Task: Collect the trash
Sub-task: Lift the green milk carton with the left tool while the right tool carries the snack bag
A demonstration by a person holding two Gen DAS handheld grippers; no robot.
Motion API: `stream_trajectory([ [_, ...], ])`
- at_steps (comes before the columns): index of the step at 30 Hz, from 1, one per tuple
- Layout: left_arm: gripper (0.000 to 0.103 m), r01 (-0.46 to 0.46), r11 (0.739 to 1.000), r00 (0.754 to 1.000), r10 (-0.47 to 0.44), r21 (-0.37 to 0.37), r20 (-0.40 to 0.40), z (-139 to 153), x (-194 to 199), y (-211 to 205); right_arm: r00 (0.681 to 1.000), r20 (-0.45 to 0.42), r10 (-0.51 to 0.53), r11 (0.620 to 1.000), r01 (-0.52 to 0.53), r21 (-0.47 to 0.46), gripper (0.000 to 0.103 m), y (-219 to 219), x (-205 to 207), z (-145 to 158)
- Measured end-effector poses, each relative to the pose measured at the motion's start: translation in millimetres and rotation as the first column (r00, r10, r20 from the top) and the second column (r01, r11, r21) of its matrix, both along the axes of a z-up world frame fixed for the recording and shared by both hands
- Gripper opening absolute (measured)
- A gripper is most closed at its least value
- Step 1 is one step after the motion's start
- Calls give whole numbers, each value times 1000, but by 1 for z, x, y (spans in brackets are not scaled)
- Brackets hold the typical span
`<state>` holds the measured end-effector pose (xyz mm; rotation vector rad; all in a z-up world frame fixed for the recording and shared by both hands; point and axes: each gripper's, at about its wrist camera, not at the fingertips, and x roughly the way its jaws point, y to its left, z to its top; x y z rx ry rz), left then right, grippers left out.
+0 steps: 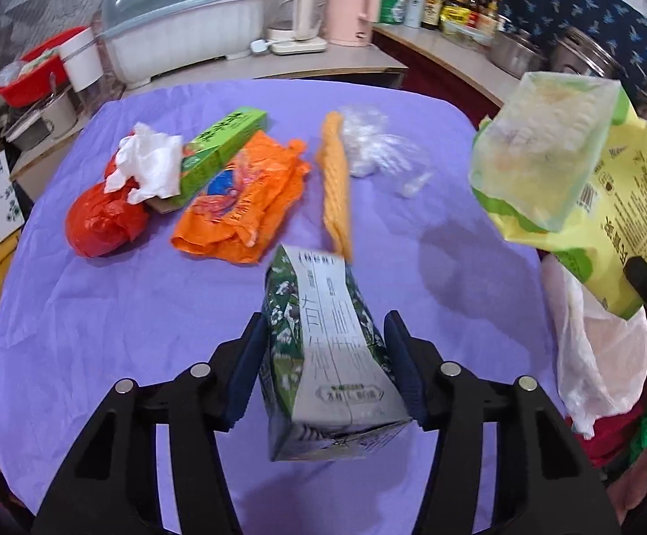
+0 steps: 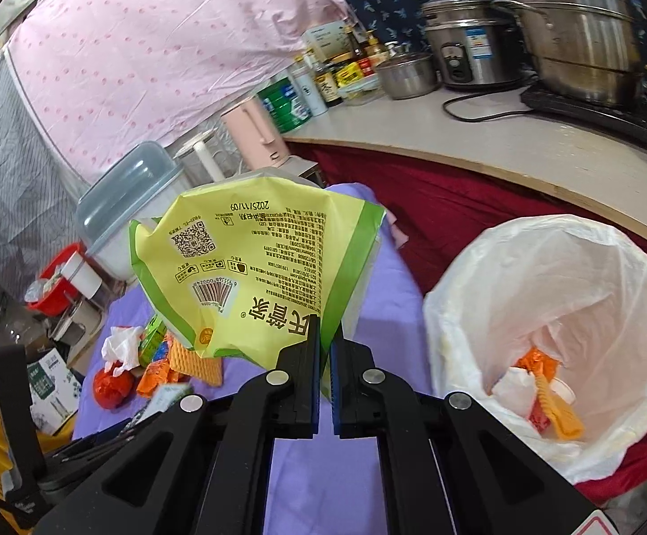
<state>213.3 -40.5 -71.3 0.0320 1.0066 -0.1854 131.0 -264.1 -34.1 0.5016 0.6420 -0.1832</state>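
Observation:
My left gripper [image 1: 325, 356] is shut on a green and white carton [image 1: 323, 347] and holds it above the purple table [image 1: 122, 312]. My right gripper [image 2: 325, 352] is shut on the edge of a yellow-green snack bag [image 2: 252, 267], held in the air left of the white-lined trash bin [image 2: 559, 334]; the bag also shows in the left wrist view [image 1: 568, 178]. On the table lie a red bag [image 1: 100, 223], a white tissue [image 1: 149, 165], a green box [image 1: 220, 151], an orange wrapper [image 1: 243, 205], an orange foam net [image 1: 336, 183] and clear plastic [image 1: 372, 142].
The bin holds orange and white scraps [image 2: 541, 392]. A counter [image 2: 501, 147] behind carries steel pots [image 2: 577, 31], bottles and a pink kettle [image 1: 352, 4]. A covered dish rack [image 1: 180, 18] and a red basket [image 1: 33, 71] stand beyond the table's far left.

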Motion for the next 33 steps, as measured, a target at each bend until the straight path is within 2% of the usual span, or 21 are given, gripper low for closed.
stream_trajectory([
  [7, 47, 98, 995, 995, -98, 6, 26, 13, -33, -40, 998, 17, -60, 998, 60, 1, 4, -28, -37, 6],
  [8, 22, 109, 994, 993, -110, 12, 35, 15, -38, -45, 998, 19, -67, 998, 67, 4, 4, -31, -40, 6],
  [9, 9, 133, 991, 991, -133, 16, 16, 14, -40, -52, 997, 22, -79, 997, 79, 7, 4, -37, -46, 7],
  [10, 2, 148, 989, 989, -148, 1, -4, 14, -42, -55, 996, 24, -87, 996, 87, 7, 4, -40, -49, 7],
  [12, 2, 168, 986, 986, -168, -17, -20, 13, -47, -63, 994, 27, -108, 994, 108, 10, 4, -49, -59, 8],
  [15, 2, 191, 981, 982, -191, 24, -1, 13, -57, -77, 991, 27, -134, 991, 134, 21, 4, -62, -71, 7],
  [20, 2, 200, 979, 980, -200, 26, -7, 12, -62, -82, 987, 18, -158, 987, 158, 26, 4, -75, -87, 2],
  [23, 5, 199, 980, 980, -199, 19, -1, 13, -64, -73, 986, 10, -167, 986, 166, 31, 4, -79, -94, -2],
  [25, 25, 199, 980, 980, -199, 20, -1, 9, -67, -63, 986, 4, -168, 985, 168, 34, 4, -81, -98, -4],
  [26, 48, 199, 980, 980, -199, 22, 3, 7, -68, -59, 986, 1, -169, 985, 169, 36, 4, -81, -100, -6],
  [27, 64, 194, 980, 981, -195, 32, 19, 5, -72, -52, 986, -1, -170, 985, 169, 38, 4, -82, -102, -7],
  [30, 74, 185, 981, 982, -187, 54, 37, -3, -78, -37, 985, -8, -170, 985, 170, 40, 4, -82, -106, -11],
  [33, 76, 187, 979, 981, -190, 76, 35, -15, -78, -26, 985, -15, -171, 984, 172, 48, 4, -82, -106, -14],
])
